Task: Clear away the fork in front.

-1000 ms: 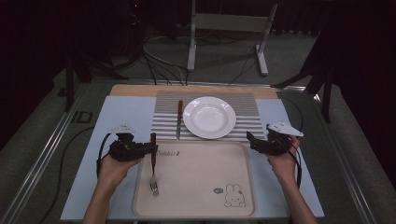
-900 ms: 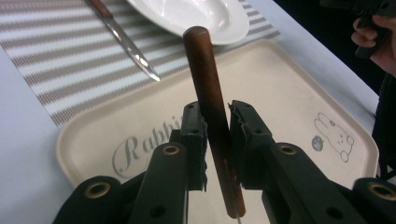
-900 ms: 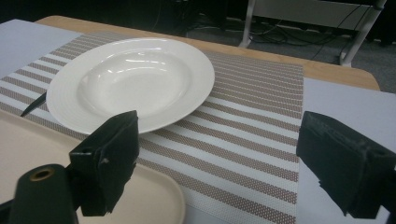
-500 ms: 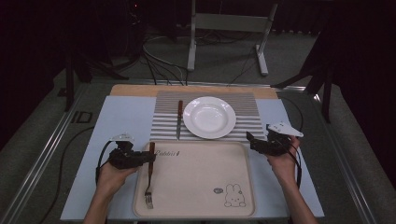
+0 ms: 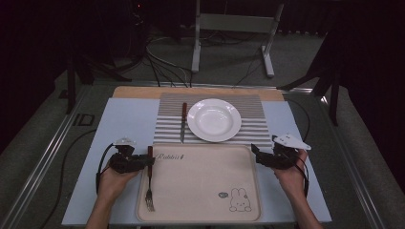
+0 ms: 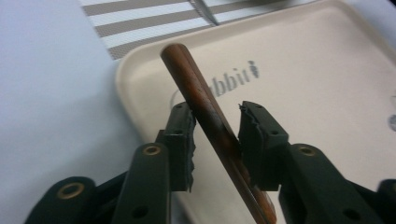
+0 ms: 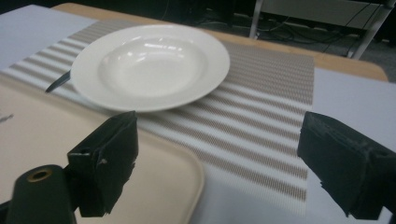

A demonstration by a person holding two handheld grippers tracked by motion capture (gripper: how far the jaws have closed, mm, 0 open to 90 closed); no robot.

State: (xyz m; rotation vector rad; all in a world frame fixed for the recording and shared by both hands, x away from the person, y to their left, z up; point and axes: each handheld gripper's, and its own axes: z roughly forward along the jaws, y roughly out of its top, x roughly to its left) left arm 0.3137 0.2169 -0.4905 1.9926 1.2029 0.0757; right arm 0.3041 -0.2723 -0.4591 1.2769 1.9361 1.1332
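Left gripper view: the left gripper (image 6: pixel 217 128) has its black jaws around the brown wooden handle of a metal fork (image 6: pixel 205 109); a small gap shows on each side, so whether the pads press it I cannot tell.
High view: the same fork (image 5: pixel 149 183) lies along the left edge of the beige rectangular plastic tray (image 5: pixel 200 191), tines toward the person, handle between the left gripper's (image 5: pixel 143 162) jaws.
Right gripper view: the right gripper (image 7: pixel 215 158) is spread wide and empty, over the tray's (image 7: pixel 159 186) corner and the grey-and-white striped placemat (image 7: pixel 261 121).
Tray: holds the fork; a rabbit drawing sits at its near right.
Placemat: carries the round white ceramic plate (image 5: pixel 214 119), empty, and a brown-handled table knife (image 5: pixel 183 121) just left of it.
Right gripper, high view (image 5: pixel 256 156): at the tray's far right corner.
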